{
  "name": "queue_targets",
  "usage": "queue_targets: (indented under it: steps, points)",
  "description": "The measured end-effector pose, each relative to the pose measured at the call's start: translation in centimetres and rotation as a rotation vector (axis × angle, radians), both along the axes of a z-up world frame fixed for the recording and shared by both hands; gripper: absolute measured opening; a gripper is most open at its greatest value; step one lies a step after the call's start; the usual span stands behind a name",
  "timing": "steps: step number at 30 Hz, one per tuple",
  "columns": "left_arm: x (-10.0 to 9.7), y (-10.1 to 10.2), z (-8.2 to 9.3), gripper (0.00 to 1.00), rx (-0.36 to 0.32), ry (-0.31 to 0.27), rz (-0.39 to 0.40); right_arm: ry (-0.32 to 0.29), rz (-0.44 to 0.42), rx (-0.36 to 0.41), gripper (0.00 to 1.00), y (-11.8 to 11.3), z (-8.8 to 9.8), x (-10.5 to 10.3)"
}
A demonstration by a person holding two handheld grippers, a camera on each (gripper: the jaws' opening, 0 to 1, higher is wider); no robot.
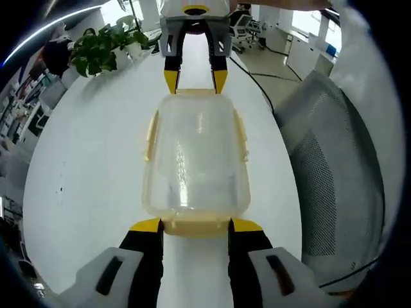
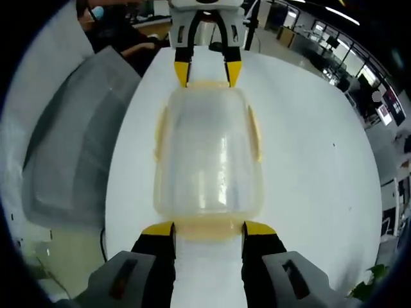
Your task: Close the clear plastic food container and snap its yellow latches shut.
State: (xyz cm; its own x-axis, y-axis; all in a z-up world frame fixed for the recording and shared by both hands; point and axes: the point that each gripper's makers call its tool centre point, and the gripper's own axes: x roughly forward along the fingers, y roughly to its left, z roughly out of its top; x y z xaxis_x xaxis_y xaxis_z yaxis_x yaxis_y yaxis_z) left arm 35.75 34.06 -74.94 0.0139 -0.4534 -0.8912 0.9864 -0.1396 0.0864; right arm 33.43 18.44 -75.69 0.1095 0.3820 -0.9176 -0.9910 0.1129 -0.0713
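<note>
A clear plastic container (image 1: 196,154) with its lid on lies lengthwise on a white table (image 1: 83,167). Pale yellow latches run along its two long sides (image 1: 151,135) (image 1: 241,131), and one sits at each short end. My left gripper (image 1: 196,226) stands open, its yellow-tipped jaws either side of the near end latch (image 1: 196,227). At the far end my right gripper (image 1: 195,80) faces me, open, with its tips at that end's latch. In the right gripper view the container (image 2: 209,157) looks the same: the right gripper (image 2: 209,229) straddles its end latch (image 2: 209,231) and the left gripper (image 2: 207,74) is opposite.
A grey mesh office chair (image 1: 334,173) (image 2: 70,154) stands close beside the table's long edge. A potted plant (image 1: 103,48) sits at the table's far corner. A dark cable (image 1: 257,74) trails off the table. A person (image 2: 115,32) sits behind the chair. Office desks lie beyond.
</note>
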Motion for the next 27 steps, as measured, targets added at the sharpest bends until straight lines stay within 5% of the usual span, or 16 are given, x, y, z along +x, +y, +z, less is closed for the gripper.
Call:
queue_targets:
  steps: [27]
  points:
    - [-0.6, -3.3, 0.1, 0.38, -0.023, 0.016, -0.02, 0.031, -0.017, -0.008, 0.38, -3.3, -0.2, -0.9]
